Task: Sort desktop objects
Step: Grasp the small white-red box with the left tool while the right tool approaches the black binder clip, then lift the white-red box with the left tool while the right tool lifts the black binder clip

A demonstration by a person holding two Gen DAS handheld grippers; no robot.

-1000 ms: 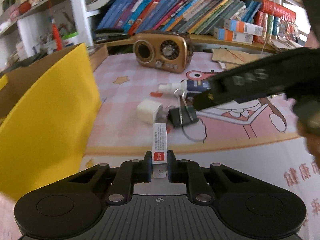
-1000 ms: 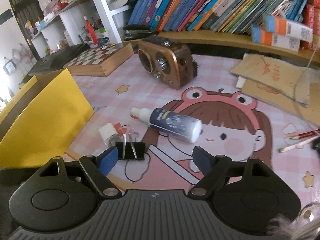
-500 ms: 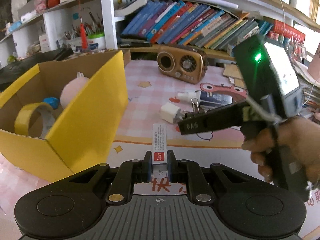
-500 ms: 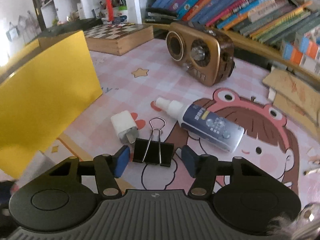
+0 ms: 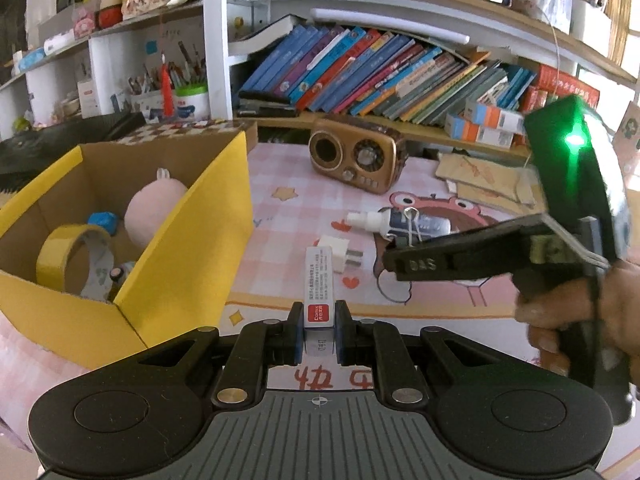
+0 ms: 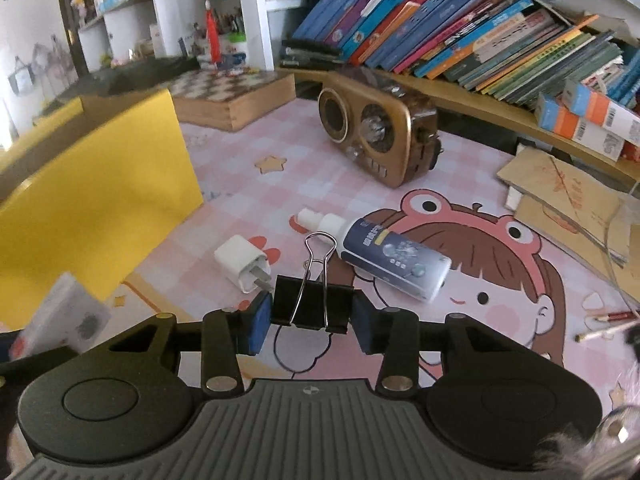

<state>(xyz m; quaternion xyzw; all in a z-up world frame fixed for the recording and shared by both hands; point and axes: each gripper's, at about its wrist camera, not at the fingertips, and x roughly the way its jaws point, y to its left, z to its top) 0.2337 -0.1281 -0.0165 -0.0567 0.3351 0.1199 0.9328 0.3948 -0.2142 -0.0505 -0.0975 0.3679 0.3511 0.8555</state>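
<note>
**Two grippers, two items getting picked up at once**

Closest in, the left gripper is clamping a small white staple box with a red label – it's sticking forward out of the jaws, held above the mat. A second ago the view was low over the desk; now it's looking down into the yellow cardboard box, so I'm guessing a drop-off is coming.

The right gripper has just been closing, and its blue pads are now pressing on both ends of the black binder clip, silver wire handles pointing away from the camera. A second ago the jaws were standing wide with the clip lying off to one side on the mat.

Further out, the white charger plug and the spray bottle are still lying on the pink cartoon mat – those look like what's left to sort. Beyond them, the bronze retro radio is sitting near the bookshelf.
</note>
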